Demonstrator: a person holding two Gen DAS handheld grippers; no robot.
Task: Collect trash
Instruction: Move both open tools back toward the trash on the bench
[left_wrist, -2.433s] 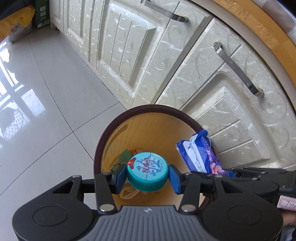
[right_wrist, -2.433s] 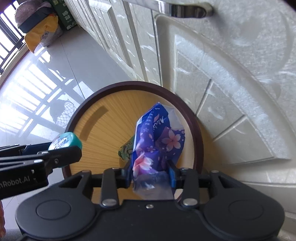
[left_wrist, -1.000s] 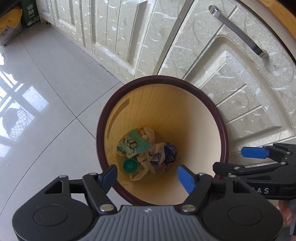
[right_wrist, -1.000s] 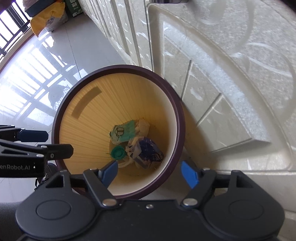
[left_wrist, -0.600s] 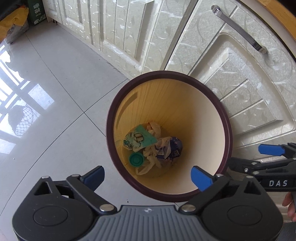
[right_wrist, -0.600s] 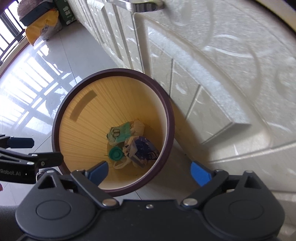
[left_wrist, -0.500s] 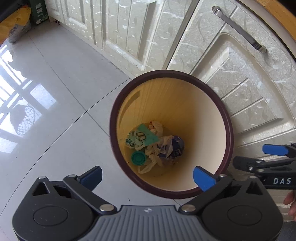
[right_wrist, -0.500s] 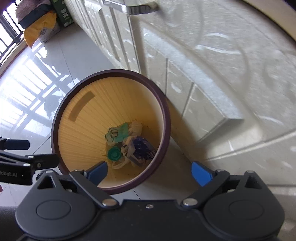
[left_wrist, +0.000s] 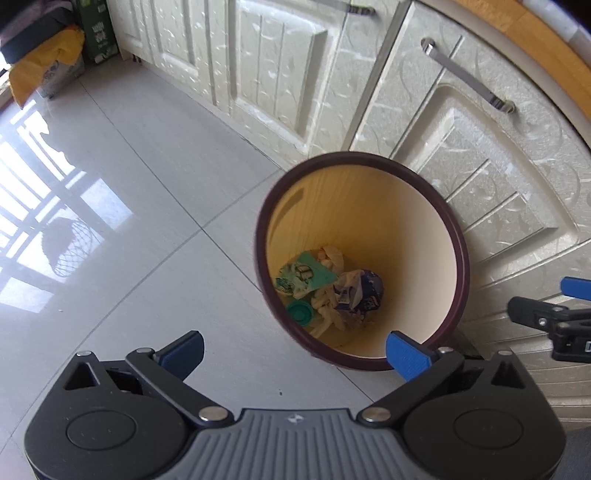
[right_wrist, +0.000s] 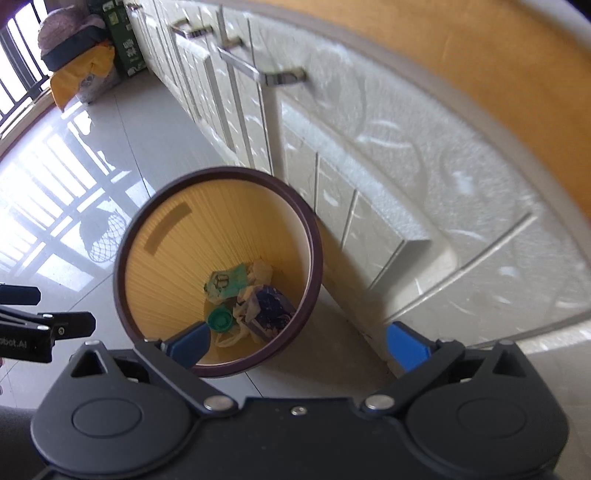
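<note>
A round bin with a dark brown rim (left_wrist: 448, 221) (right_wrist: 312, 236) and yellow inside stands on the floor against the cabinets. At its bottom lie a teal bottle cap (left_wrist: 300, 312) (right_wrist: 219, 319), a blue flowered wrapper (left_wrist: 367, 291) (right_wrist: 271, 304), a green packet (left_wrist: 304, 273) (right_wrist: 225, 282) and pale plastic scraps. My left gripper (left_wrist: 295, 352) is open and empty, above and in front of the bin. My right gripper (right_wrist: 297, 343) is open and empty, above the bin's near right side. Each gripper shows at the edge of the other's view.
Cream cabinet doors with metal handles (left_wrist: 469, 77) (right_wrist: 258, 74) run behind the bin under a wooden counter edge. Glossy white floor tiles (left_wrist: 129, 206) spread to the left. A yellow bag (left_wrist: 40, 70) and a green box (right_wrist: 127, 48) sit far back.
Both grippers let go of the teal cap and the blue wrapper, which now lie in the bin. Both have opened wide and drawn back and up from the bin.
</note>
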